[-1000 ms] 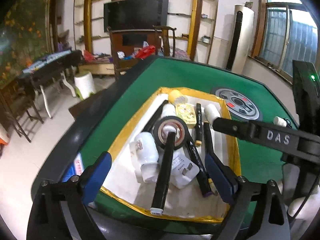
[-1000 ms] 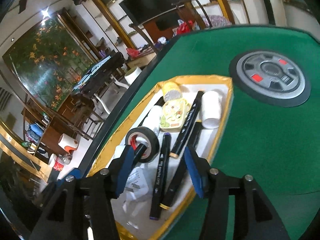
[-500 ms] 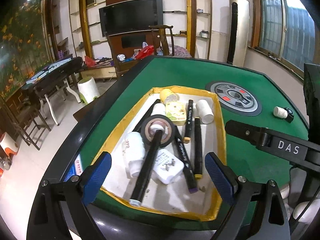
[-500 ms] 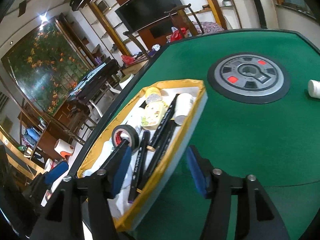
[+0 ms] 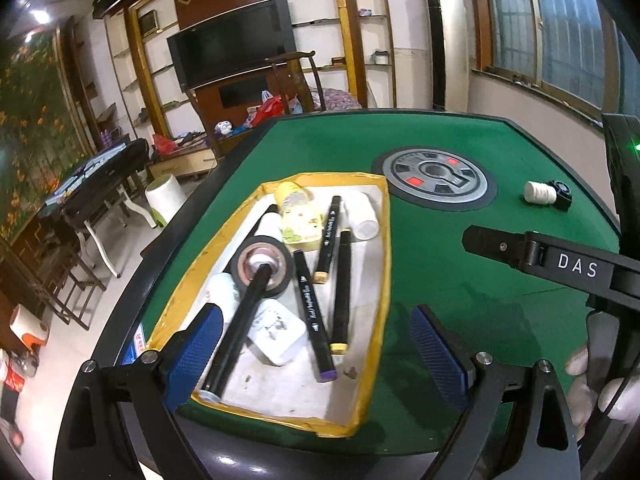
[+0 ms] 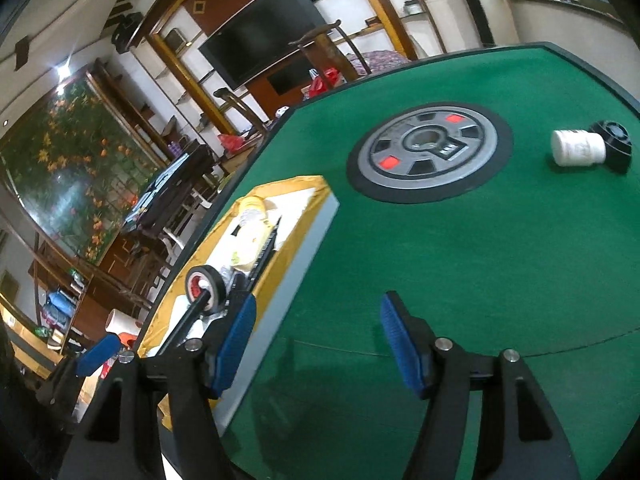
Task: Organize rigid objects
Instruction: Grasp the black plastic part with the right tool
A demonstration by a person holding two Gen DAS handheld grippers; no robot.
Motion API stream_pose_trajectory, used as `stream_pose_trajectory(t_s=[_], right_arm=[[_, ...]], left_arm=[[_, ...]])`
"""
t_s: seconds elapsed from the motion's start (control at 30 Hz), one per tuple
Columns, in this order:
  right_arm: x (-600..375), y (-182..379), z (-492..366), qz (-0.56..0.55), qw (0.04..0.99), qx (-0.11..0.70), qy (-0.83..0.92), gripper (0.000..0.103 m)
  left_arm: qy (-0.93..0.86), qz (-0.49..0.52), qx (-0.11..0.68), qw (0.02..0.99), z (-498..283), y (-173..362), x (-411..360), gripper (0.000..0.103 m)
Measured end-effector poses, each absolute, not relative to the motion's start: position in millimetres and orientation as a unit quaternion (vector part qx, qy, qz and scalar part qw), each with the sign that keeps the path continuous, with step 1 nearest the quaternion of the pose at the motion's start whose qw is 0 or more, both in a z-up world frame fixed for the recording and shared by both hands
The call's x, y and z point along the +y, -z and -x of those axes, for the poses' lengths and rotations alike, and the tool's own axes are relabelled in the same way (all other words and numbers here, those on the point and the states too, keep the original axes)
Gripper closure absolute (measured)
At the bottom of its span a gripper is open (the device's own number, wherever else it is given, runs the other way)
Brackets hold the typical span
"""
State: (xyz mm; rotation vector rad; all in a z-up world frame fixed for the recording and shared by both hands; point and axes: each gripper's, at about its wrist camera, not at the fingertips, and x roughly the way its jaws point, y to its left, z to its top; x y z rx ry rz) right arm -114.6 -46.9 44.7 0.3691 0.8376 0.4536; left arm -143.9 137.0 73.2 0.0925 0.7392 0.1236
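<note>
A yellow-rimmed tray [image 5: 382, 240] on the green felt holds a black tape roll [image 5: 262, 266], several black markers [image 5: 340, 280], a white plug adapter [image 5: 276, 330], white bottles and a yellow case [image 5: 300, 224]. My left gripper [image 5: 316, 316] is open and hovers over the tray's near right corner with nothing between its fingers. My right gripper [image 6: 318, 304] is open over bare felt just right of the tray [image 6: 296, 256]. A white bottle [image 6: 578, 148] lies on its side at the far right against a black cap-like piece [image 6: 614, 144].
A round grey disc [image 6: 428, 148] is set into the middle of the table. The right tool's black body marked DAS [image 5: 560, 260] crosses the left view, with a gloved hand [image 5: 580, 380] below it. Chairs and furniture stand beyond the table's left edge.
Both grippers have shifted right, so the tray sits further left in each view. The right gripper left the tray for open felt and its jaws widened. The lone white bottle has come into view.
</note>
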Motion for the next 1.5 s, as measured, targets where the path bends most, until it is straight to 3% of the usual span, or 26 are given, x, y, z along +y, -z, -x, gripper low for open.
stream_pose_trajectory(t_s=[0.4,0.93,1.23,1.5], right_arm=[[-106.6,-42.1,110.1,-0.196,0.881,0.393,-0.174,0.038],[-285.3,-53.5,42.4,-0.260,0.900,0.351,0.013,0.037],[-315.7,-31.0,-31.6,-0.232,0.890,0.388,0.057,0.037],[-279.5,-12.7,-75.9,-0.117,0.881,0.458,0.016,0.037]], left_arm=[[-0.039,-0.081,0.374,0.923,138.2,-64.9,99.3,0.007],[0.018,-0.092,0.402,0.911,134.1,-50.8,64.8,0.007],[0.037,-0.099,0.403,0.909,134.7,-52.4,54.5,0.007],[0.053,-0.061,0.412,0.907,129.5,-55.0,63.7,0.007]])
